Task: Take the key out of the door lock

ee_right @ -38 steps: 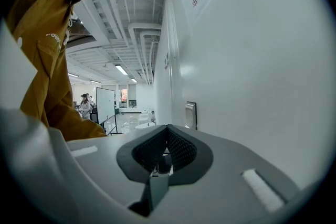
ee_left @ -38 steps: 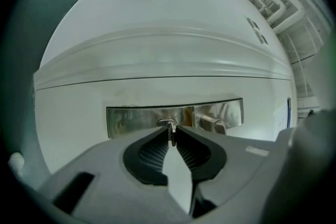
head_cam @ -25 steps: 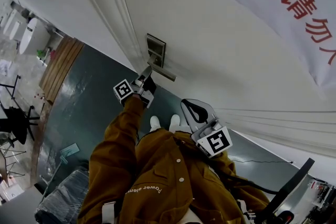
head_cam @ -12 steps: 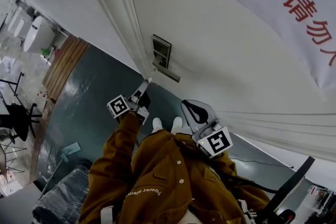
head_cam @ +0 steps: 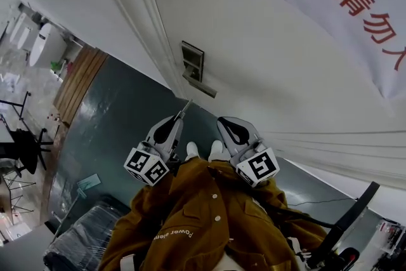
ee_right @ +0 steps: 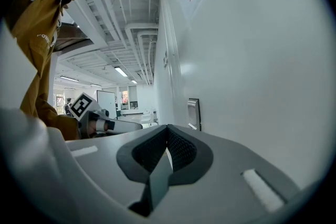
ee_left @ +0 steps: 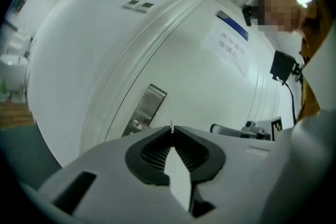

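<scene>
The metal lock plate [head_cam: 192, 61] with its lever handle [head_cam: 200, 85] sits on the white door [head_cam: 273, 73]. My left gripper [head_cam: 180, 115] hangs below it, well clear of the lock and close to my jacket. It is shut on the key [head_cam: 186, 105], a thin blade poking out past the tips towards the door. In the left gripper view the key [ee_left: 171, 125] shows as a pale sliver pinched between the pads, with the lock plate [ee_left: 148, 107] beyond. My right gripper [head_cam: 223, 124] is beside it, shut and empty, and sees the lock plate [ee_right: 193, 113].
A white banner with red characters [head_cam: 355, 3] hangs on the door at the upper right. The door frame [head_cam: 146, 16] runs along its left. Dark green floor [head_cam: 101, 136] lies below, with a black wrapped bundle [head_cam: 76, 241] and a chair [head_cam: 19, 149] to the left.
My left gripper has drawn back from the lock, down towards my body, with the key still in its jaws. The right gripper has stayed put.
</scene>
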Tool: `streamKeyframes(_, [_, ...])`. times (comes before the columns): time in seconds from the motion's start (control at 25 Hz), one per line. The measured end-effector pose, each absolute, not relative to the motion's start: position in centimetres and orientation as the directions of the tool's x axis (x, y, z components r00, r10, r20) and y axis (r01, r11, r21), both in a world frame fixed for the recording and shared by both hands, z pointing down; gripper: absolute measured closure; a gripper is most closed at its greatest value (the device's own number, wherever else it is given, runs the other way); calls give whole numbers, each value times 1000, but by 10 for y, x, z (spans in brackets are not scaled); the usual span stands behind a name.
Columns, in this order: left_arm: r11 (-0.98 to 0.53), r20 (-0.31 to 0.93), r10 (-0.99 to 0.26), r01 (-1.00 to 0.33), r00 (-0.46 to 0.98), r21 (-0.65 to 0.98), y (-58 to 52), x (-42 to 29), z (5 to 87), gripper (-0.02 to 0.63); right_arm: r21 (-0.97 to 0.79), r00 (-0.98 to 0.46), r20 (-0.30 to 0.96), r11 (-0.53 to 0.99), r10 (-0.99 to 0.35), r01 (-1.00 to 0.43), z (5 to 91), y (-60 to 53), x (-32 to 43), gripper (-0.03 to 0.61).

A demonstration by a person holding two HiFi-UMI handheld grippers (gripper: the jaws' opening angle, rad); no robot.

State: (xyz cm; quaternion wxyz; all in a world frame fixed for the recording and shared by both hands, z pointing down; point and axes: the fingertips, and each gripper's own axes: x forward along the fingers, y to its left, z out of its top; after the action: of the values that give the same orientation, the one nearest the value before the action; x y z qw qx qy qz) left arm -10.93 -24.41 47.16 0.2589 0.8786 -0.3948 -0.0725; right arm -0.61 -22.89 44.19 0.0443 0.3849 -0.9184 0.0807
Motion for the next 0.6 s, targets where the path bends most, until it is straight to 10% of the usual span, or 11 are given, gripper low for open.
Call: streamKeyframes(0.6, [-590, 93, -782, -780, 616, 206, -219, -75, 438, 594, -106, -678, 146, 670, -721, -735, 445, -232, 0, 574])
